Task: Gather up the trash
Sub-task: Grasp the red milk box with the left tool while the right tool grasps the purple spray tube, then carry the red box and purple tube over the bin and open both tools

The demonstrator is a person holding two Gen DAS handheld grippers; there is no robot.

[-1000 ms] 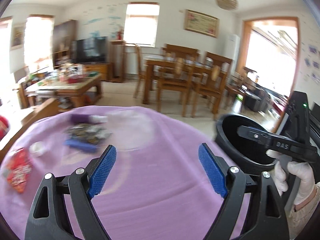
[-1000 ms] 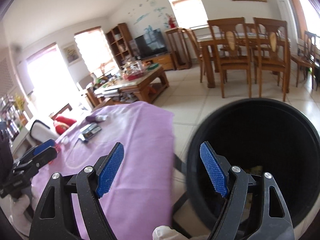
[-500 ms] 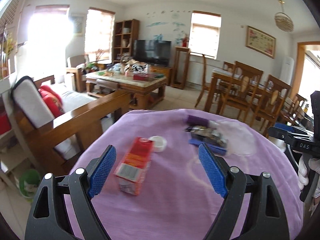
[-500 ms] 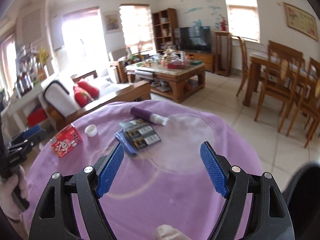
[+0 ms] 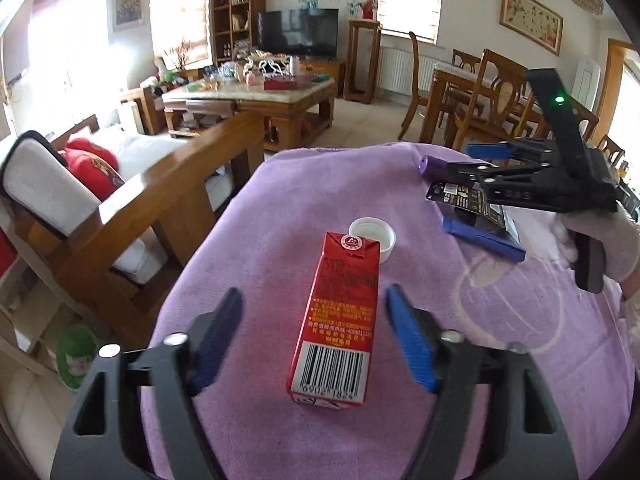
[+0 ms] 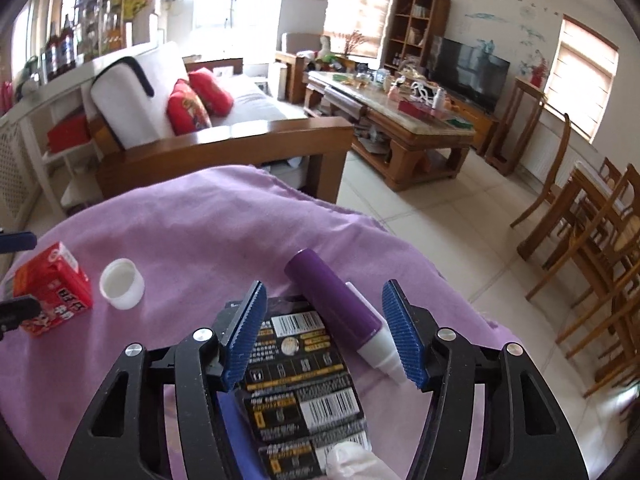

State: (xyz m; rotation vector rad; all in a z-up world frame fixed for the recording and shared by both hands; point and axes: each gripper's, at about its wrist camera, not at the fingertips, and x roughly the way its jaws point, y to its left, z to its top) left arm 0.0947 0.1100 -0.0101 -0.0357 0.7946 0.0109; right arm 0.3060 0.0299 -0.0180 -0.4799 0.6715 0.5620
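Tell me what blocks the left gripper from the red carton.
Nothing visible. The red carton lies on the purple cloth between the open left gripper fingers; the white cap sits beyond it.

I'm looking at a home's living room: a wooden sofa (image 6: 224,136) with red cushions (image 6: 188,108), a cluttered coffee table (image 5: 248,94), a television (image 5: 298,32), dining chairs (image 5: 476,96), a bookshelf (image 6: 416,28).

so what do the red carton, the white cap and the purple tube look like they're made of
Red drink carton: looks like coated paperboard with a slight sheen, given its folded, creased top and printed barcode.
Round white cap: seemingly moulded plastic, smooth and matte, with a thin, even rim.
Purple tube with the white tip: probably plastic, smooth with a soft gloss, though the pictures cannot rule out a coated metal.
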